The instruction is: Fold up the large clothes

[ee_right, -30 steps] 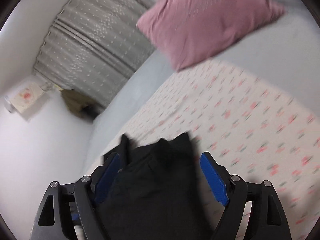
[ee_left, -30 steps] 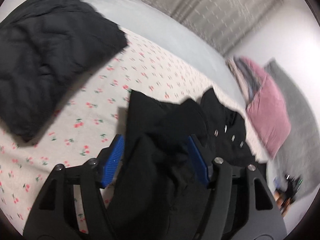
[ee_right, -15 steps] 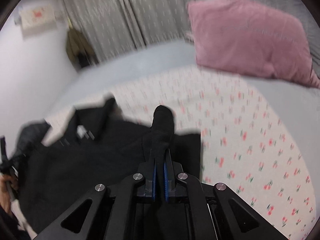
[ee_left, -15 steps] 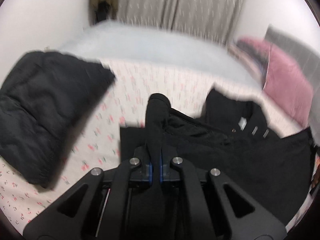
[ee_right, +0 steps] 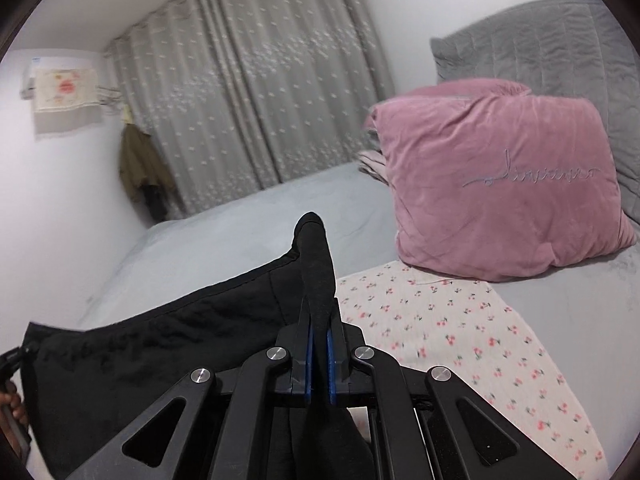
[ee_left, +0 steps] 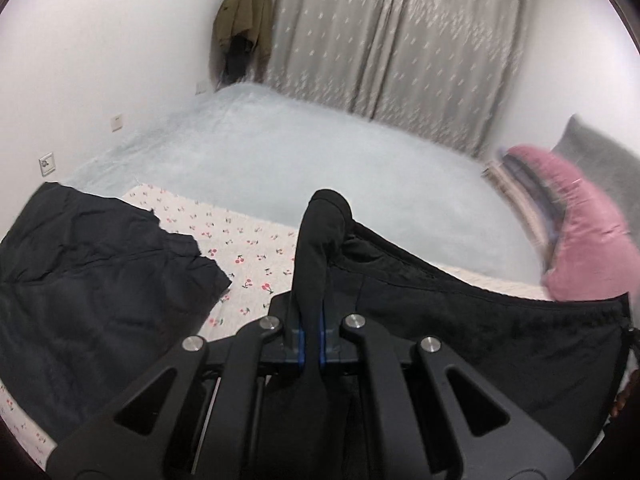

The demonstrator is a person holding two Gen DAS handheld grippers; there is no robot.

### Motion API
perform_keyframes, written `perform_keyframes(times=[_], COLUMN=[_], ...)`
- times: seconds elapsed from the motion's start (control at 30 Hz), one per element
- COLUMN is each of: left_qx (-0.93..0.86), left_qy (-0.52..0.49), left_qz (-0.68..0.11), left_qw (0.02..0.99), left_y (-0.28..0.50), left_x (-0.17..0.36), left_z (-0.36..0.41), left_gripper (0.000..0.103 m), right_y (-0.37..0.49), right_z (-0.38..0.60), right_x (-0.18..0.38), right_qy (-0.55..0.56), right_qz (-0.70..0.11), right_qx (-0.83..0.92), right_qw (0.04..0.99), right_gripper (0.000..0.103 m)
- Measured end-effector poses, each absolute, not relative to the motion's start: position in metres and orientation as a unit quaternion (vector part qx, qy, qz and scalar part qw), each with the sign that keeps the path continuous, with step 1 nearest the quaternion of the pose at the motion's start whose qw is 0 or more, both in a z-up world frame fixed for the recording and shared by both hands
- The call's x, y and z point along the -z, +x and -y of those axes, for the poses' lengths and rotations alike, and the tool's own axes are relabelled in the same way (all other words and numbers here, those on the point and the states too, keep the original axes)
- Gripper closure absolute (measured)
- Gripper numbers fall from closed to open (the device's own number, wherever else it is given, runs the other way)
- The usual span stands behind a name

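Observation:
A large black garment (ee_left: 460,320) hangs stretched between my two grippers above the bed. My left gripper (ee_left: 310,340) is shut on one pinched corner of it, and a fold of cloth sticks up past the blue pads. My right gripper (ee_right: 318,356) is shut on the other corner of the black garment (ee_right: 160,340), which sags to the left. A second black padded garment (ee_left: 92,280) lies flat on the cherry-print sheet (ee_left: 248,252) at the left.
A pink pillow (ee_right: 500,184) leans on a grey headboard cushion (ee_right: 560,48) at the right. The cherry-print sheet (ee_right: 460,340) lies over a pale blue bedspread (ee_left: 320,160). Grey curtains (ee_left: 400,40) and a hanging olive jacket (ee_left: 244,20) stand behind.
Both grippers closed on the black garment's corners, then lifted it off the bed. The cloth now hangs taut between them, and both views have tilted up toward the curtains.

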State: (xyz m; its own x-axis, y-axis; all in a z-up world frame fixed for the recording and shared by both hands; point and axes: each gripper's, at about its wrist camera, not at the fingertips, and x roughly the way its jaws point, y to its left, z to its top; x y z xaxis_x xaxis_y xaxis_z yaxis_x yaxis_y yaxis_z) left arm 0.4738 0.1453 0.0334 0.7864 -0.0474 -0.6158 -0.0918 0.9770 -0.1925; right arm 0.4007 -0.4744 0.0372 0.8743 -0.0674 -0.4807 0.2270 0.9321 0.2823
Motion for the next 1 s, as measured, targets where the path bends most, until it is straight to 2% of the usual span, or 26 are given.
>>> perform_keyframes(times=[0.13, 0.3, 0.37, 0.5, 0.57, 0.6, 0.63, 0.7, 0.77, 0.8, 0.83, 0.87, 0.9, 1.0], left_qx=[-0.052, -0.064, -0.060, -0.055, -0.048, -0.041, -0.036, -0.028, -0.021, -0.019, -0.016, -0.005, 0.003, 0.016], left_qy=[-0.069, -0.071, -0.093, -0.101, -0.105, -0.106, -0.105, -0.102, -0.109, -0.114, -0.119, -0.127, -0.130, -0.130], left_qz=[-0.392, -0.446, -0.437, -0.434, -0.435, -0.439, -0.442, -0.423, -0.400, -0.396, -0.396, -0.397, -0.397, -0.400], left_qw=[0.916, 0.890, 0.893, 0.893, 0.893, 0.891, 0.890, 0.900, 0.910, 0.911, 0.910, 0.909, 0.908, 0.907], left_y=[0.527, 0.545, 0.542, 0.538, 0.535, 0.535, 0.537, 0.518, 0.490, 0.476, 0.462, 0.438, 0.426, 0.367], left_x=[0.030, 0.119, 0.130, 0.131, 0.129, 0.127, 0.119, 0.095, 0.066, 0.057, 0.049, 0.041, 0.037, 0.034], left_z=[-0.123, -0.127, -0.133, -0.134, -0.136, -0.136, -0.136, -0.140, -0.147, -0.150, -0.153, -0.155, -0.155, -0.153], left_gripper=[0.097, 0.096, 0.096, 0.092, 0.086, 0.076, 0.069, 0.062, 0.051, 0.048, 0.048, 0.048, 0.048, 0.047], right_y=[0.468, 0.505, 0.509, 0.509, 0.509, 0.510, 0.511, 0.502, 0.470, 0.455, 0.436, 0.417, 0.400, 0.358], right_z=[0.481, 0.480, 0.484, 0.485, 0.486, 0.486, 0.487, 0.490, 0.492, 0.492, 0.491, 0.488, 0.484, 0.469], right_x=[0.020, 0.109, 0.137, 0.138, 0.138, 0.138, 0.135, 0.119, 0.095, 0.088, 0.080, 0.074, 0.070, 0.061], right_qy=[0.176, 0.150, 0.163, 0.162, 0.161, 0.157, 0.153, 0.160, 0.194, 0.204, 0.212, 0.214, 0.211, 0.181], right_qz=[-0.304, -0.382, -0.400, -0.397, -0.400, -0.407, -0.420, -0.433, -0.400, -0.390, -0.384, -0.381, -0.379, -0.408], right_qx=[0.129, 0.160, 0.159, 0.171, 0.179, 0.184, 0.183, 0.168, 0.152, 0.149, 0.143, 0.134, 0.127, 0.111], right_qw=[0.927, 0.898, 0.888, 0.887, 0.884, 0.881, 0.876, 0.871, 0.883, 0.885, 0.887, 0.889, 0.892, 0.888], right_gripper=[0.099, 0.099, 0.098, 0.097, 0.090, 0.080, 0.078, 0.078, 0.076, 0.065, 0.045, 0.036, 0.032, 0.032])
